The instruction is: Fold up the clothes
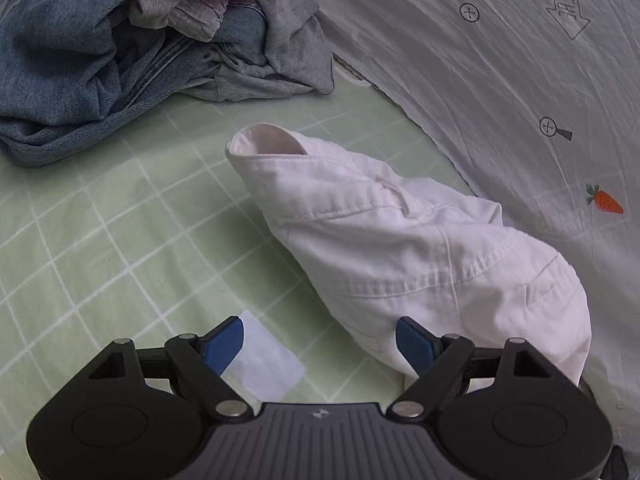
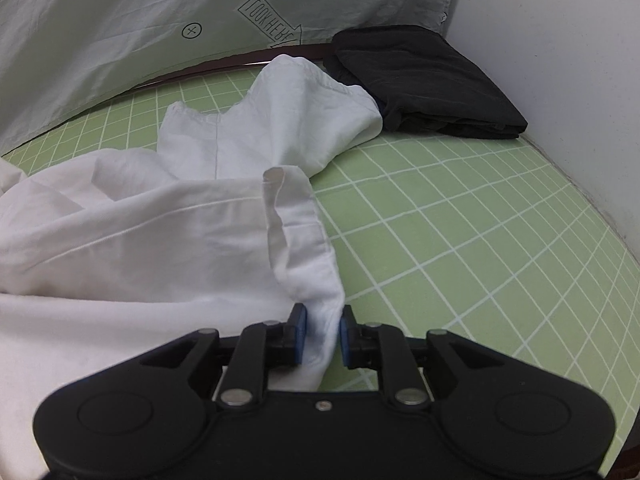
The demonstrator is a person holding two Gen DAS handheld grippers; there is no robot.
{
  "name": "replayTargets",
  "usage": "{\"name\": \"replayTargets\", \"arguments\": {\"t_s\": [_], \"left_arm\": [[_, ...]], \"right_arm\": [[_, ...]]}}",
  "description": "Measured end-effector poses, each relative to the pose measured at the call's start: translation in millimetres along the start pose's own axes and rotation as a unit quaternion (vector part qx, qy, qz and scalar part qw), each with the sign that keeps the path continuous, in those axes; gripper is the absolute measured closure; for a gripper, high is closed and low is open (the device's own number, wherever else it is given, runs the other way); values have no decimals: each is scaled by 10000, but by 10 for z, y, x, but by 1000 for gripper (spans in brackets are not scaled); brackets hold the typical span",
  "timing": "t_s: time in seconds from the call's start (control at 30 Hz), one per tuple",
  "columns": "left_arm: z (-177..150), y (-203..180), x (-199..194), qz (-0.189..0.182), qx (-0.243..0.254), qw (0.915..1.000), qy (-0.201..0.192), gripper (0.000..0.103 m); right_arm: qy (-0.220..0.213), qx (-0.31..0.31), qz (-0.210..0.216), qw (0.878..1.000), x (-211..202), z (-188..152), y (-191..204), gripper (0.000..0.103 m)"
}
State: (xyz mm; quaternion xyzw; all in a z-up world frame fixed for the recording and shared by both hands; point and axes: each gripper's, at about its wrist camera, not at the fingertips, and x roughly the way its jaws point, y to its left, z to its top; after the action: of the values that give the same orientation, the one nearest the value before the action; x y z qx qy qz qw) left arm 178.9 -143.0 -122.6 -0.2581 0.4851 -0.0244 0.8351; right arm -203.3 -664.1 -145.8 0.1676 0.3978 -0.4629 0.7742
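A white garment (image 1: 400,236) lies crumpled on the green checked sheet (image 1: 120,240), its open cuff pointing toward the far pile. My left gripper (image 1: 320,344) hovers open and wide over the garment's near end, with nothing between its fingers; the right fingertip (image 1: 412,344) overlaps the cloth's edge. In the right wrist view the same white garment (image 2: 140,232) spreads to the left. My right gripper (image 2: 323,332) has its jaws a little apart with a fold of the white cloth standing loosely between them, clear of the right pad lower down.
A pile of denim, grey and red checked clothes (image 1: 140,40) sits at the far left. A folded black garment (image 2: 424,80) lies by the white wall (image 2: 560,80). A pale printed sheet (image 1: 500,80) hangs along the back. A small white patch (image 1: 268,364) lies on the green sheet.
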Motion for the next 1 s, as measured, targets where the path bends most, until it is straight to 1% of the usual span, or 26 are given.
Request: {"name": "replayTargets", "arguments": {"t_s": [0.07,0.13,0.2,0.27,0.3,0.33,0.37,0.4,0.43,0.53,0.57,0.63,0.67,0.7,0.73,0.77,0.83,0.93,1.0], "left_arm": [[93,50,159,-447,-238,9987,92,19],[160,50,278,-629,-411,9971,122,20],[209,3,358,-833,-394,9957,83,24],[261,-132,438,-801,-166,9966,72,54],[296,-238,492,-748,30,9972,87,61],[323,-339,534,-719,205,9972,68,74],[345,-457,571,-695,385,9968,8,78],[386,-569,606,-685,550,9961,-55,79],[426,-683,641,-676,715,9951,-118,84],[577,-1149,790,-810,1134,9896,-348,86],[648,-1350,808,-908,1283,9865,-471,87],[732,-1740,825,-1148,1595,9781,-684,87],[746,-1962,839,-1255,1833,9720,-764,87],[715,-2140,884,-1321,2055,9669,-737,86],[685,-2316,931,-1386,2276,9613,-707,82],[630,-2438,1014,-1438,2433,9576,-552,73],[477,-2587,1286,-1452,2594,9548,-4,63],[217,-2532,1357,-1069,2912,9507,36,62],[106,-2372,1148,-1166,2990,9469,-206,53]], "right_arm": [[17,17,-98,9999,-3,3,41,86],[16,9,-159,9999,4,17,67,86],[15,43,-194,9998,13,37,78,87],[40,178,-189,9997,25,69,60,88],[57,215,-202,9995,29,89,57,88],[58,189,-232,9995,30,105,70,88],[49,121,-265,9996,37,119,93,88],[41,54,-299,9995,43,133,115,89],[43,17,-322,9995,54,147,131,89],[97,63,-334,9994,107,181,137,89],[102,51,-331,9994,117,188,138,89],[99,-46,-336,9994,135,198,147,89],[93,-111,-355,9993,145,202,156,89],[83,-164,-378,9991,154,209,167,88],[73,-216,-402,9989,163,216,177,88],[63,-269,-427,9987,171,222,189,88],[41,-385,-483,9981,186,234,217,88],[27,-495,-509,9975,192,237,228,88],[-2,-492,-503,9975,192,229,220,88]]}}
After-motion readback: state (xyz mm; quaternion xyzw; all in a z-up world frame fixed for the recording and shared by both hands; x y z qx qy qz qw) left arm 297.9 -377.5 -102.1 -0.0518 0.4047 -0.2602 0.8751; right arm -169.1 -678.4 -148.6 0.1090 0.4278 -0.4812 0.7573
